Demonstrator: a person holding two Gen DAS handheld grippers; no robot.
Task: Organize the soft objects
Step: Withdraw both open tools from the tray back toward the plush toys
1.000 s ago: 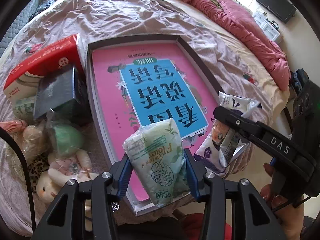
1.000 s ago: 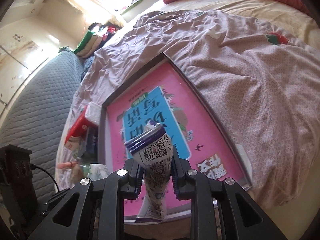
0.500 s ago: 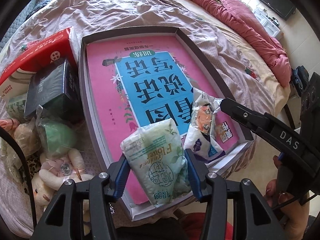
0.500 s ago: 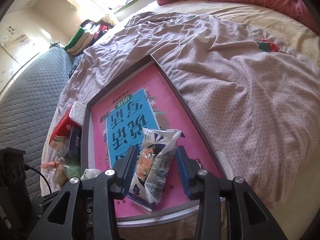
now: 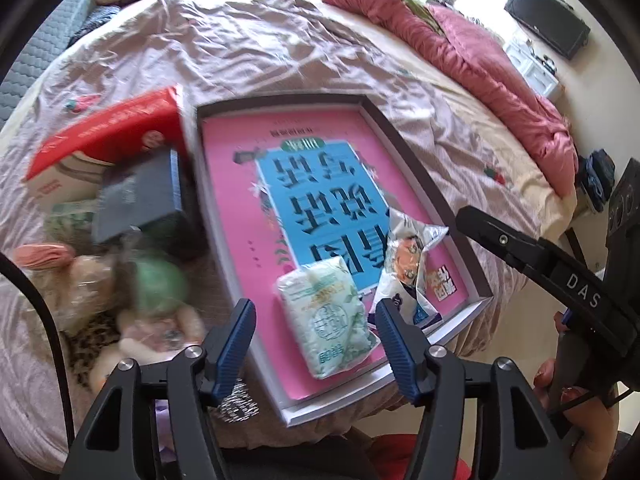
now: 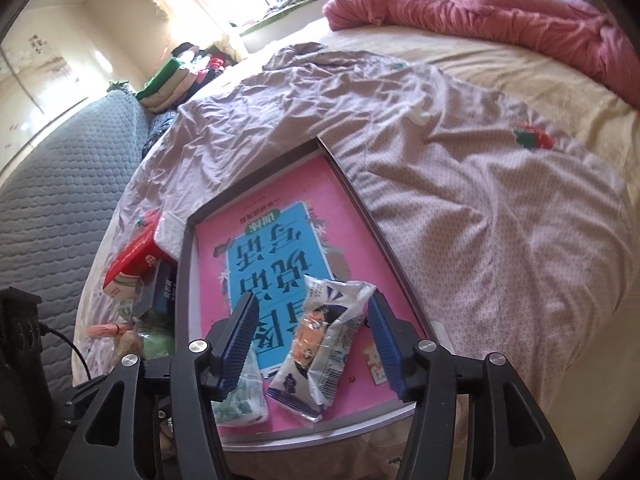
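A pale green tissue pack (image 5: 332, 320) lies in the pink-lined box (image 5: 240, 184) near its front edge; it also shows in the right wrist view (image 6: 244, 400). My left gripper (image 5: 316, 316) is open around it, not touching. A white and blue snack packet (image 5: 408, 268) lies beside the pack on the right; in the right wrist view (image 6: 320, 340) it rests between the open fingers of my right gripper (image 6: 312, 320). The box (image 6: 212, 240) sits on a mauve bedsheet (image 5: 240, 48).
Left of the box lie a red carton (image 5: 100, 140), a dark box (image 5: 136, 196), a green bagged item (image 5: 160, 284) and plush toys (image 5: 80, 280). A rolled pink quilt (image 5: 480, 64) lies at the bed's far right. A grey padded headboard (image 6: 52, 184) stands at left.
Both grippers have opened and let go. The tissue pack and the snack packet now lie side by side in the box. The left gripper has pulled back a little.
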